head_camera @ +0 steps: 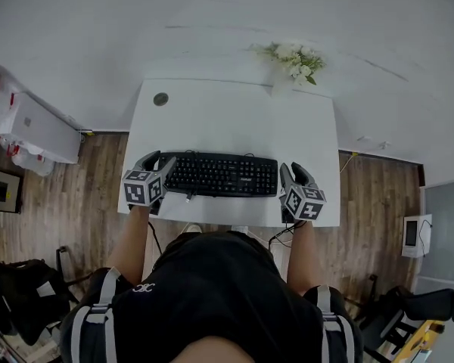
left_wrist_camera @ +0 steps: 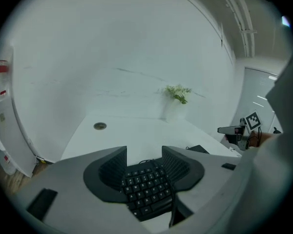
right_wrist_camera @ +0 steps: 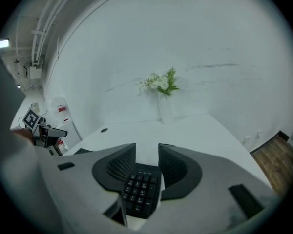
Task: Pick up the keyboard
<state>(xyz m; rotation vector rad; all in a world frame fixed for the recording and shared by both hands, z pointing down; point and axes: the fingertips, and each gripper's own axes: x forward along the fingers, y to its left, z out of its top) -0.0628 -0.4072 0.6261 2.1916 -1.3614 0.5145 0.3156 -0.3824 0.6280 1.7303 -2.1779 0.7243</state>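
On the white table (head_camera: pixel 227 119), near its front edge, the black keyboard (head_camera: pixel 221 174) is seen lying flat, full-width and dark-keyed, and not yet lifted. Its ends are framed by the left gripper (head_camera: pixel 160 162) and right gripper (head_camera: pixel 295 171), whose jaws are spread and not pressed on it. Closing and raising are judged to remain.

The left tool (left_wrist_camera: pixel 144 155) holds its two dark jaws apart. Between them, a little lower, lies the left end of the black keyboard (left_wrist_camera: pixel 147 186), and the pads do not press on it. Behind it is the white surface (left_wrist_camera: pixel 136 135) with a round hole cover (left_wrist_camera: pixel 100 126). A green plant in a white vase (left_wrist_camera: pixel 175 106) stands at the wall. At the far right the right tool (left_wrist_camera: pixel 233 129) shows.
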